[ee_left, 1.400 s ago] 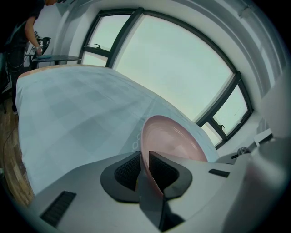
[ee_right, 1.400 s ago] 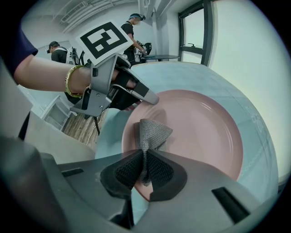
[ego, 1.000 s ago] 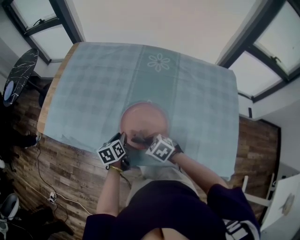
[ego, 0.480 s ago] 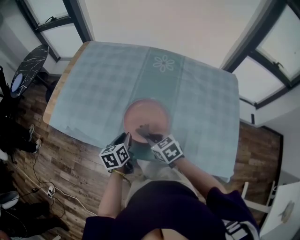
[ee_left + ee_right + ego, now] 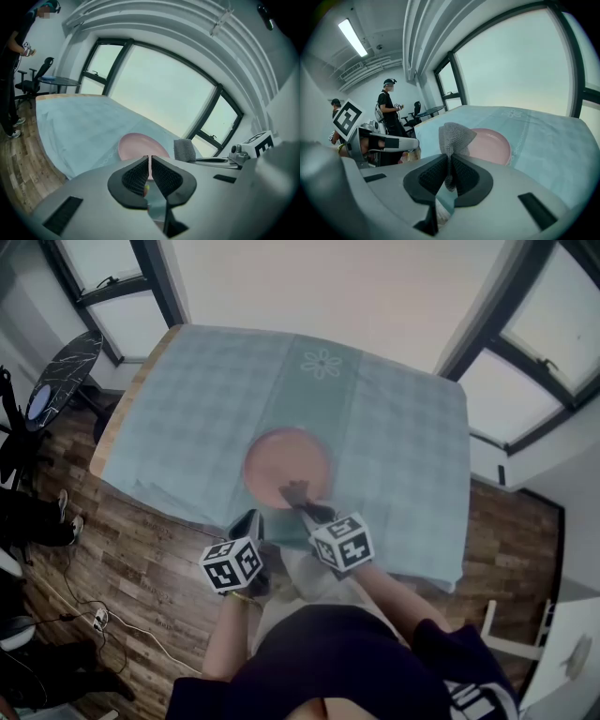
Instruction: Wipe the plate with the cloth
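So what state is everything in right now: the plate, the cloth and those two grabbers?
Plate: right way up, flat on the tablecloth.
Cloth: bunched, pinched in the right gripper, by the plate's near rim; contact can't be told.
Right gripper: shut on the cloth.
Left gripper: jaws together, nothing between them, short of the plate.
Tablecloth: spread over the table.

The plate [image 5: 287,463] lies on the surface [image 5: 187,399], toward its near edge. The cloth [image 5: 296,493], gripped in the right gripper [image 5: 307,512], is over the plate's near rim. The left gripper [image 5: 249,521] is just to its left, at the surface's near edge.
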A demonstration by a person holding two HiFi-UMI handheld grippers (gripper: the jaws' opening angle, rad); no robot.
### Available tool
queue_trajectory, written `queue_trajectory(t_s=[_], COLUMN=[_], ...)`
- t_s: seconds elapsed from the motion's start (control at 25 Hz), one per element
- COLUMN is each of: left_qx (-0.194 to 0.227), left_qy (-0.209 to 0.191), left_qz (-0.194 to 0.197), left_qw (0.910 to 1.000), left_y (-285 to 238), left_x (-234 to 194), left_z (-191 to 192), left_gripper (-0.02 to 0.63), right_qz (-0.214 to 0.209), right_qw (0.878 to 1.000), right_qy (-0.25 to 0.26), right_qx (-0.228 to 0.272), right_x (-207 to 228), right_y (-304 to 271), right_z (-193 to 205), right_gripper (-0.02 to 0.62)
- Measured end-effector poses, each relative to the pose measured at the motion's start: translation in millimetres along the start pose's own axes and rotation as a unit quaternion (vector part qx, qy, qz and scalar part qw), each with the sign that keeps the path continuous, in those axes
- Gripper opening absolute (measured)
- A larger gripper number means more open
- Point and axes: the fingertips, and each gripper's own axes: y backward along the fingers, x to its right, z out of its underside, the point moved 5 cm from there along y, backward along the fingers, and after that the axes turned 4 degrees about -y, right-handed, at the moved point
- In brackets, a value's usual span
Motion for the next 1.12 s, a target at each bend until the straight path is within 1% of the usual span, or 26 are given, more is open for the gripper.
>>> queue_trajectory(t_s=[0.12, 0.24, 0.4, 0.52, 0.68, 0.88, 1.12], left_qx=[0.005, 0.007, 0.006, 0.005, 0.01, 0.011, 0.006], left_qy=[-0.001, -0.001, -0.016, -0.022, -0.014, -0.004, -0.004], left_qz=[0.002, 0.008, 0.008, 0.009, 0.004, -0.006, -0.012], left_qw=[1.0, 0.9999, 0.9998, 0.9997, 0.9998, 0.9999, 0.9999], left_y=[14, 27, 37, 42, 45, 49, 52], left_x=[11, 24, 39, 48, 64, 86, 105], left_z=[6, 15, 23, 28, 36, 45, 60], left_gripper=[0.014, 0.014, 0.014, 0.014, 0.014, 0.014, 0.014], right_qz=[0.003, 0.008, 0.01, 0.008, 0.003, -0.007, -0.011], right_qw=[1.0, 1.0, 0.999, 0.999, 0.999, 1.0, 1.0], right_qy=[-0.002, -0.006, -0.017, -0.018, -0.014, 0.004, 0.01], right_qx=[0.012, 0.024, 0.035, 0.035, 0.032, 0.018, 0.019], right_x=[-7, -11, -10, -9, -2, 4, 7], right_y=[18, 34, 49, 56, 72, 91, 108], right_z=[4, 11, 19, 24, 32, 39, 46], right_gripper=[0.032, 0.032, 0.032, 0.032, 0.032, 0.032, 0.032])
